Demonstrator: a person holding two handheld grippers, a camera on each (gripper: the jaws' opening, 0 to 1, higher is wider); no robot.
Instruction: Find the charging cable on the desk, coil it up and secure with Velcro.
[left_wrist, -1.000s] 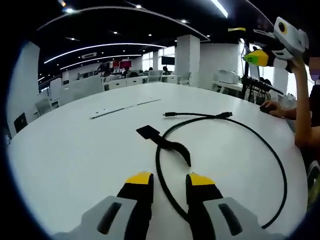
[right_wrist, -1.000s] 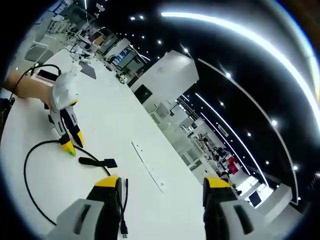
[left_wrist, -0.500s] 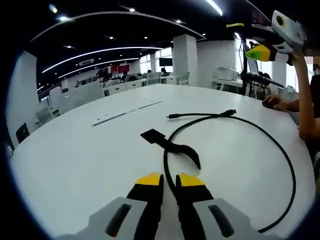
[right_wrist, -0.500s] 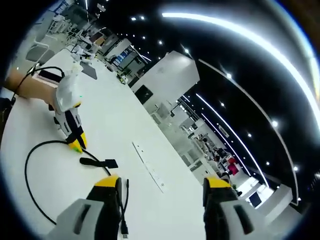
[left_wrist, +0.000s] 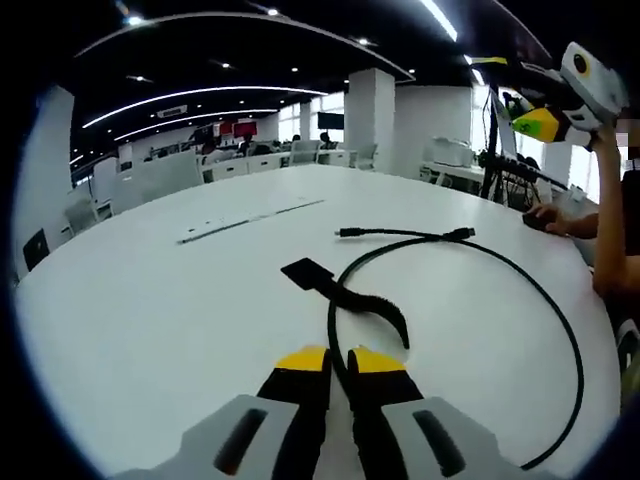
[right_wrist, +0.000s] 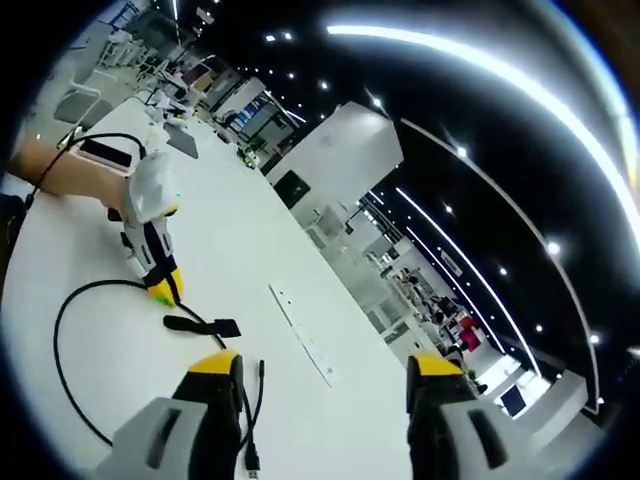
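Left gripper (left_wrist: 338, 358) sat low over the white surface (left_wrist: 150, 300), jaws nearly together with the black charging cable (left_wrist: 560, 330) running up between the yellow tips; looked pinched on the cable, only a sliver of gap visible. In the right gripper view the left gripper (right_wrist: 163, 290) had its tips down at the cable (right_wrist: 70, 310), right where the loop met the strap.

Cable lay flat on the surface in one big open loop, swinging out to the right in the left gripper view and coming back round. Both plug ends (left_wrist: 400, 234) lay side by side at the far end of the loop, pointing opposite ways.

Black Velcro strap (left_wrist: 345, 294) lay across the cable just ahead of the left gripper's tips, wide tab end pointing away to the left, touching the cable. Also seen in the right gripper view (right_wrist: 205, 326).

Right gripper (right_wrist: 325, 365) was held up off the surface, jaws wide apart, nothing between them. It appeared at top right of the left gripper view (left_wrist: 560, 95), raised in a person's hand.

Thin grey slot strip (right_wrist: 300, 335) ran along the surface beyond the cable.
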